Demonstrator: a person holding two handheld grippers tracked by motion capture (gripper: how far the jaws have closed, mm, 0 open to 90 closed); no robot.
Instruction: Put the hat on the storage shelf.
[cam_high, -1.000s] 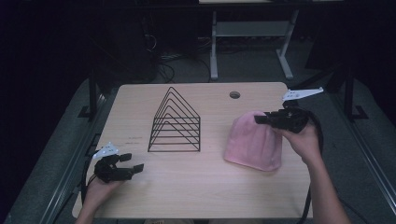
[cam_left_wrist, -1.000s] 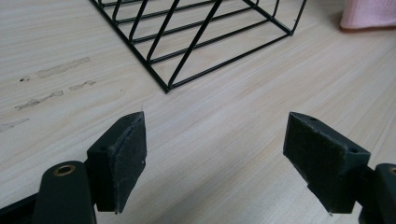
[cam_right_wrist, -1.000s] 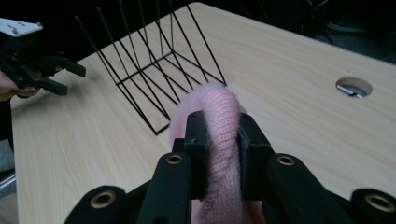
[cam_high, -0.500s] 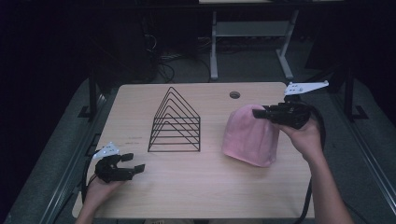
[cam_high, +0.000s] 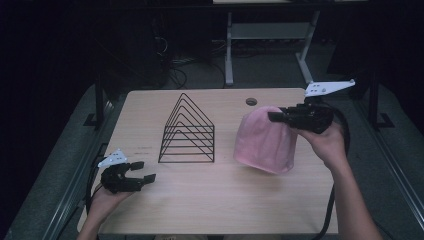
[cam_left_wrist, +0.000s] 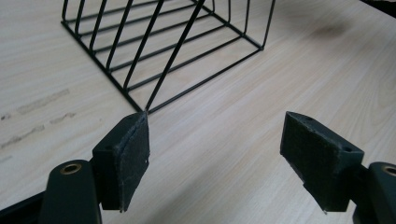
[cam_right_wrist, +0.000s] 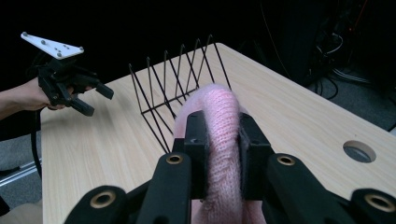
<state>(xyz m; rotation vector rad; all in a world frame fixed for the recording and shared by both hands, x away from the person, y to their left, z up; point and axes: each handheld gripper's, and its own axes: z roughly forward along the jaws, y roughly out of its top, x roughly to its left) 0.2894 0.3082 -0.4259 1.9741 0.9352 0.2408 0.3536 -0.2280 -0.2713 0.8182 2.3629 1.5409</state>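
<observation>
While one tool (cam_right_wrist: 223, 154) pinches one pink hat (cam_high: 263, 141), one rack (cam_high: 187, 131) (wire) stands beside.

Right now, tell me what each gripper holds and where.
Right gripper pinches the pink knit hat at its top fold. Left gripper is open, holding nothing.

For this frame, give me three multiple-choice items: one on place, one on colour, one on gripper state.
1. Where does the wire rack stand?
A. left of the knit hat
B. right of it
C. on top of it

2. What colour is the knit hat?
A. blue
B. pink
C. green

3. What is the left gripper doing?
A. clamping the rack
B. holding the hat
C. open, holding nothing

Answers: 1 A, in the high view the rack sits left of the hat. 2 B, its knit is pink. 3 C, its fingers stand apart over bare table; the right gripper pinches the hat.
</observation>
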